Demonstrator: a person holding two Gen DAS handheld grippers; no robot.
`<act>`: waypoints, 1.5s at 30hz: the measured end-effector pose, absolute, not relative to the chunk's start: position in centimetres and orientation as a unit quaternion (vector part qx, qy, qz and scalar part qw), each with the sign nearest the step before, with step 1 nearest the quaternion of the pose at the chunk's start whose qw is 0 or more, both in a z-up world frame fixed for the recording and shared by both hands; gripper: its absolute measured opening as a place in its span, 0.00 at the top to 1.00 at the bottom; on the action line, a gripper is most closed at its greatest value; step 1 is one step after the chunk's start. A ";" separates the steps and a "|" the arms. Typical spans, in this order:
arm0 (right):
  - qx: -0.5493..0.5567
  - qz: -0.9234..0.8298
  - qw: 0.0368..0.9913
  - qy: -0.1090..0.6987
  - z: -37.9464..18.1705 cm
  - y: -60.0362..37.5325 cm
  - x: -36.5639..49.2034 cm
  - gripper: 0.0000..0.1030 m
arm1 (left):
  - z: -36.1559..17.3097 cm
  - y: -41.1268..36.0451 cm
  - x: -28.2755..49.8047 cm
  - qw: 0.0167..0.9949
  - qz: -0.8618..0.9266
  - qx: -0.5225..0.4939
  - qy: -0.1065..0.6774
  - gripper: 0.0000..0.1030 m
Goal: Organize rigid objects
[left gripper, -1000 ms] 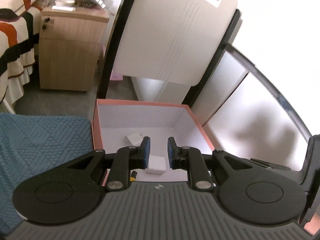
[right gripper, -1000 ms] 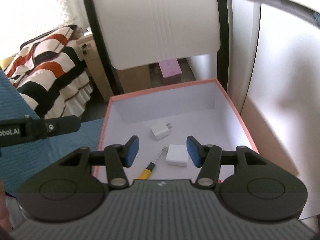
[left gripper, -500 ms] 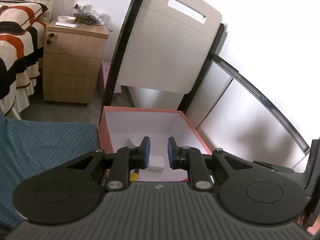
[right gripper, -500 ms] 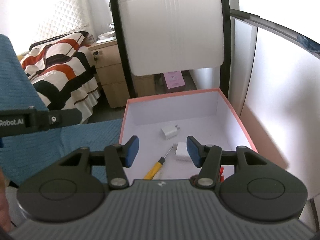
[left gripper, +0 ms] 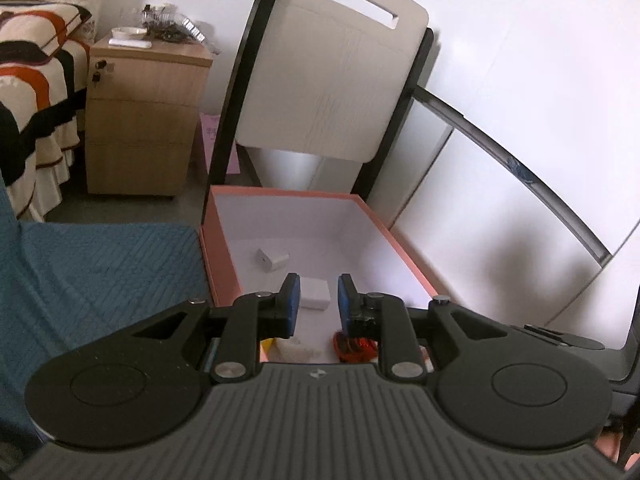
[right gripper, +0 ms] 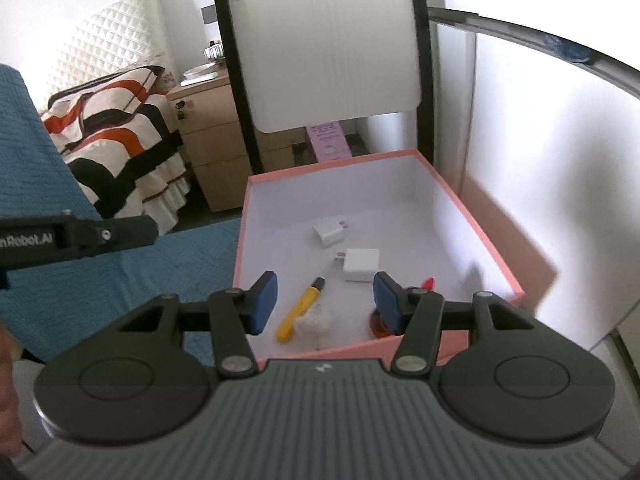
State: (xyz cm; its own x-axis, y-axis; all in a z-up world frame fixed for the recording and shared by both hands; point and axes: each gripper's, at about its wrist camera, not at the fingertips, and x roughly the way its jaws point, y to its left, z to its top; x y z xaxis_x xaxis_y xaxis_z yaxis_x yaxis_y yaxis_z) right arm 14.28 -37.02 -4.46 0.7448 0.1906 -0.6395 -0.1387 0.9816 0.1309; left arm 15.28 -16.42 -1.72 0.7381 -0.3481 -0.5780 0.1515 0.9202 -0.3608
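Both grippers hover over the near end of the pink box (right gripper: 476, 216), which sits on the floor with its white inside showing. The left gripper (left gripper: 315, 301) has its blue pads (left gripper: 291, 293) apart by a narrow gap with nothing between them. The right gripper (right gripper: 325, 300) is spread wide, its pads (right gripper: 265, 295) well apart and also holding nothing.

Inside the box, two white chargers lie on the bottom. The far charger (right gripper: 329, 233) sits near the middle, its prongs pointing right in the right wrist view. The near charger (right gripper: 360, 265) lies just beside it, closer to the grippers, prongs pointing left. In the left wrist view the near charger (left gripper: 315, 299) shows through the gap between the left gripper's pads, but down on the box floor, not touched. The far charger (left gripper: 272, 258) lies beyond it to the left.

A yellow screwdriver (right gripper: 301, 309) lies slanted near the front wall of the box, its dark tip aimed toward the chargers. A small white lump (right gripper: 314, 325) rests against its handle end; what it is I cannot tell. A red thing (right gripper: 427, 282) peeks out behind the right gripper's right finger, mostly hidden.

A blue quilted cloth (left gripper: 100, 272) lies to the left of the box. Behind the box stands a white chair (right gripper: 328, 48) with a black frame, and further left a wooden nightstand (left gripper: 144, 120) beside a striped bed (right gripper: 116, 120).
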 end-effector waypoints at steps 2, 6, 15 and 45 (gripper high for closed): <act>0.046 0.088 0.931 0.351 -4.7 -37.4 13.6 0.45 | -2.1 -16.5 14.6 0.919 -0.135 -0.146 0.339 0.76; 0.046 0.085 0.929 0.356 -5.3 -37.8 12.5 0.45 | -2.5 -16.6 13.6 0.919 -0.135 -0.146 0.341 0.74; 0.045 0.086 0.928 0.359 -5.8 -38.0 11.4 0.45 | -3.5 -16.8 12.3 0.921 -0.126 -0.140 0.340 0.56; 0.035 0.081 0.929 0.360 -7.1 -37.7 11.9 0.11 | -4.6 -16.4 12.4 0.924 -0.089 -0.122 0.352 0.02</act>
